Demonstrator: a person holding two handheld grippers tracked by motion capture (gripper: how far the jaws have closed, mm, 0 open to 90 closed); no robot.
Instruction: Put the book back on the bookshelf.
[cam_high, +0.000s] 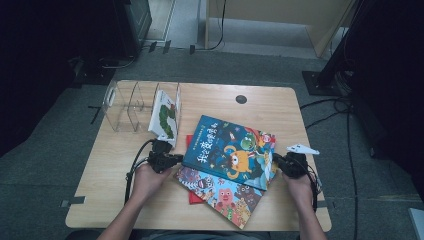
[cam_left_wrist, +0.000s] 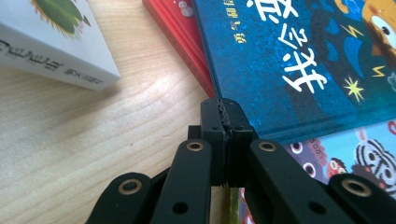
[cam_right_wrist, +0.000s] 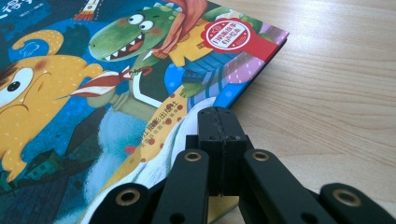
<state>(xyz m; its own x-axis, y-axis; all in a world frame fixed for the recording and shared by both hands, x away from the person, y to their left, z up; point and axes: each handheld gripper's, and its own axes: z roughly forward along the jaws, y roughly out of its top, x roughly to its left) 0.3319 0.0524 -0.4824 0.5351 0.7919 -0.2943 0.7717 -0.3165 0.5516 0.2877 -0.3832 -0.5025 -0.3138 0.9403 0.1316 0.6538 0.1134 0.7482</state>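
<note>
A blue picture book (cam_high: 230, 152) lies on top of a slanted stack, over a red book (cam_high: 189, 142) and a colourful monster book (cam_high: 222, 195). My left gripper (cam_high: 176, 159) is shut, and its tip sits at the blue book's (cam_left_wrist: 289, 60) left edge, beside the red book (cam_left_wrist: 180, 32). In the left gripper view its jaws (cam_left_wrist: 223, 108) are pressed together with nothing between them. My right gripper (cam_high: 277, 161) is shut too, at the blue book's right edge. Its closed tip (cam_right_wrist: 219, 114) rests by the cover (cam_right_wrist: 116, 84) near the corner.
A clear acrylic rack (cam_high: 122, 105) stands at the back left of the wooden table (cam_high: 280, 110), with a white book (cam_high: 165, 117) leaning in its right slot. The same white book (cam_left_wrist: 51, 42) lies close to my left gripper. Cables run across the floor on the right.
</note>
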